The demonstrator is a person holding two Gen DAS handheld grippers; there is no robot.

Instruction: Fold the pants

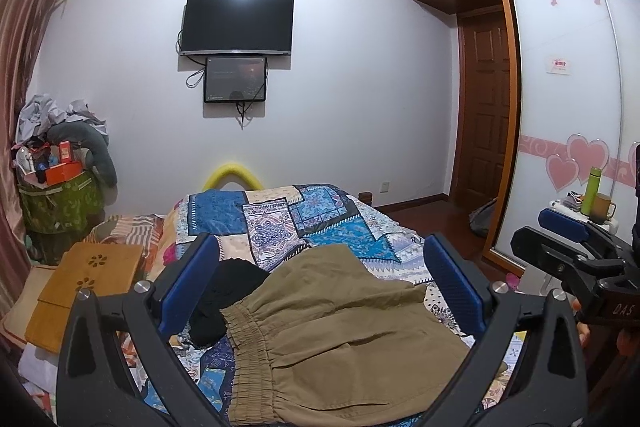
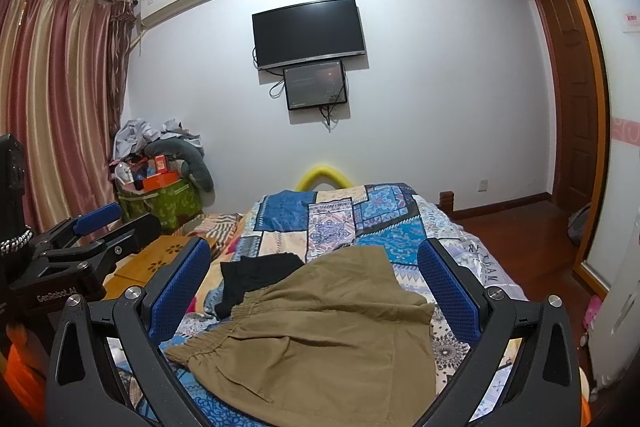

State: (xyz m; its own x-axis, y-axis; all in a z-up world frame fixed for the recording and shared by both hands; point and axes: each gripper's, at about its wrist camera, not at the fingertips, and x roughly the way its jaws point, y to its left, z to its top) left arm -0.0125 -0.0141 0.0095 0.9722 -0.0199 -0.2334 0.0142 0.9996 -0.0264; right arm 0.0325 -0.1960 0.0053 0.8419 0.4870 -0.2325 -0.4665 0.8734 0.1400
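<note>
**Two spread grippers above khaki pants on a bed**

In the left wrist view, the left gripper filled the lower frame, its blue-padded fingers set wide apart and gripping nothing. Between them, in the lower centre, lay the khaki pants on a patchwork quilt, with the elastic waistband toward the lower left. A black garment lay just beside the waistband, partly tucked under the khaki cloth. The right gripper showed at the right edge of that frame.

In the right wrist view, the right gripper also had its fingers spread, empty, framing the pants in the lower centre. The left gripper appeared at the left edge, its fingers also apart.

A wall-mounted television hung at upper centre, a smaller screen just below it. A bamboo lap tray rested at lower left.
</note>
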